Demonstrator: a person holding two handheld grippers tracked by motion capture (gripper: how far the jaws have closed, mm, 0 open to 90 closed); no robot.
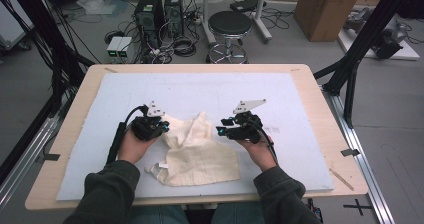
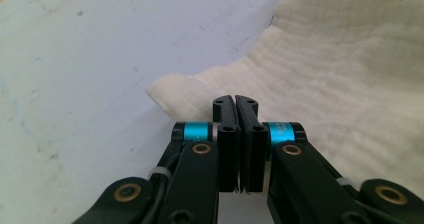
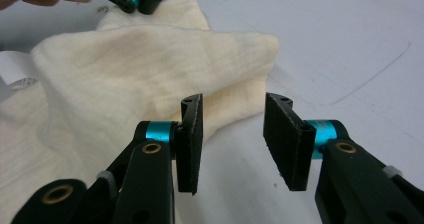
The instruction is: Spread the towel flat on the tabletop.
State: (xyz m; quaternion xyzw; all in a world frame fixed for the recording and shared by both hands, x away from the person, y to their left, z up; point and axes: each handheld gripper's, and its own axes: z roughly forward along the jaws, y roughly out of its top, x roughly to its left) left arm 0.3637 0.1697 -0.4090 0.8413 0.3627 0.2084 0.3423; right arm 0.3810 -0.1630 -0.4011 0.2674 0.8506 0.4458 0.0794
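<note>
Left hand-held gripper (image 2: pixel 235 101) is clamped tight, apparently pinching the cream cloth (image 1: pixel 197 149) at its edge, prob. to lift and spread it. Right hand-held gripper (image 3: pixel 232 134) is partly open w/ nothing between (cloth corner just ahead, left). Cloth sits crumpled on the desk (image 1: pixel 310 91) between both.

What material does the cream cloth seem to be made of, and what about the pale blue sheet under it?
The cream cloth looks like soft woven cotton, perhaps gauze or muslin: matte, with a fine crinkled ribbed weave and limp folds in both gripper views. The pale blue sheet looks like rigid foam board, though I cannot be sure: matte, faintly speckled, with small dents and scratch lines.
</note>
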